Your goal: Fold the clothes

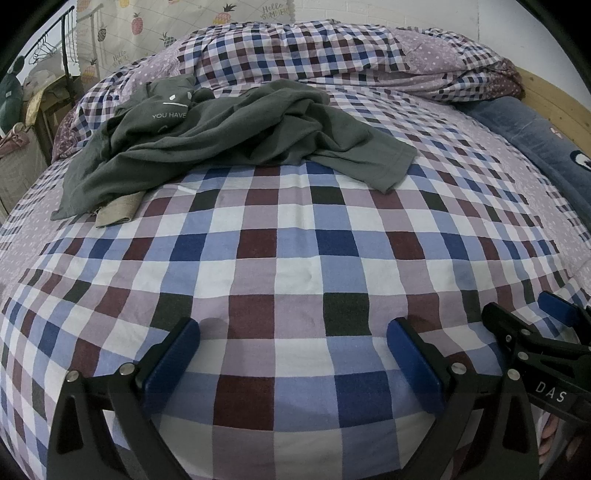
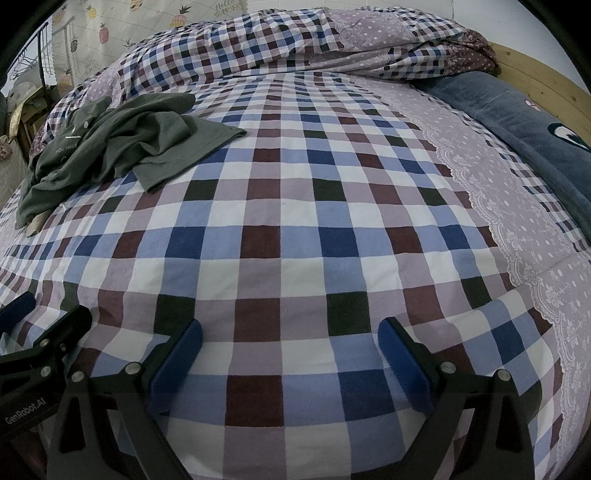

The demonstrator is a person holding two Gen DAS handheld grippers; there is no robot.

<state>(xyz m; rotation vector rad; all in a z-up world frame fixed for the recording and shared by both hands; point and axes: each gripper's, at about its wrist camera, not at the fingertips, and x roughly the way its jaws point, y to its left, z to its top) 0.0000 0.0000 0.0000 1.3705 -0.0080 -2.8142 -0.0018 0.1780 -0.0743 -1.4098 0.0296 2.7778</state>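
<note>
A crumpled dark green T-shirt (image 1: 221,136) with white lettering lies in a heap on the far left part of the checked bed sheet (image 1: 295,266); in the right wrist view the T-shirt (image 2: 122,147) sits at the upper left. A beige cloth piece (image 1: 118,208) pokes out from under its near edge. My left gripper (image 1: 293,334) hangs open over bare sheet, well short of the shirt. My right gripper (image 2: 290,334) is open too, over the sheet (image 2: 295,240) and to the right of the shirt. The right gripper (image 1: 546,325) shows at the left view's lower right edge.
A bunched checked duvet (image 1: 332,48) lies along the far side of the bed. A blue-grey blanket (image 2: 517,122) and a wooden bed frame (image 2: 546,77) run down the right. A clothes rack with hangers (image 1: 48,48) and a pineapple-print curtain (image 1: 147,22) stand at the far left.
</note>
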